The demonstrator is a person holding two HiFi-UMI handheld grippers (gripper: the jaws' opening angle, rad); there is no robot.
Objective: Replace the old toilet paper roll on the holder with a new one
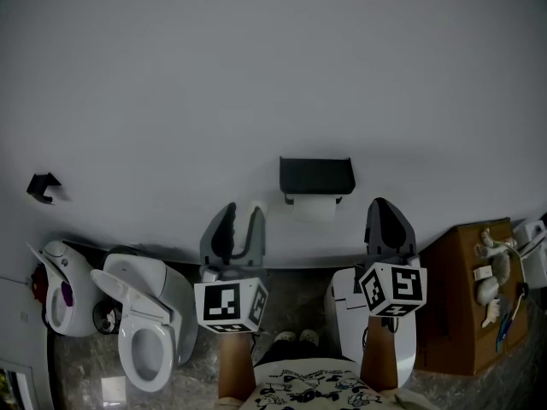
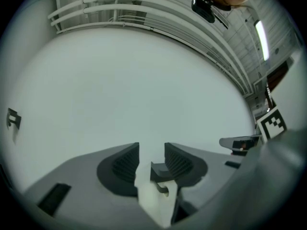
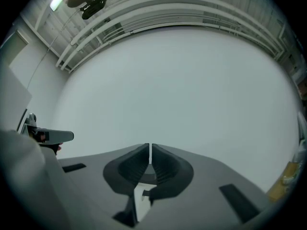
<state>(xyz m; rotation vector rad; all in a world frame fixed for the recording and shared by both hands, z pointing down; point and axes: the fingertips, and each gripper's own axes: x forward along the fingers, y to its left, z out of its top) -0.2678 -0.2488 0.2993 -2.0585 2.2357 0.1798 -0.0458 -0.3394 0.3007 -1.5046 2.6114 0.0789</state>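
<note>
While only head view shows toilet (image 1: 128,293), left gripper (image 2: 151,158) gapes; right gripper (image 3: 150,153) seems shut.

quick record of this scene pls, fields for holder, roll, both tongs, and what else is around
holder: black, on the wall, between the two tongs in the head view
roll: white, hanging under the holder, touched by neither tongs
left tongs: open, nothing between them
right tongs: shut, empty
toilet: lower left, on the floor

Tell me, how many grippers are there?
2: the left gripper is below-left of the holder, jaws apart; the right gripper is below-right of it, shut.
</note>
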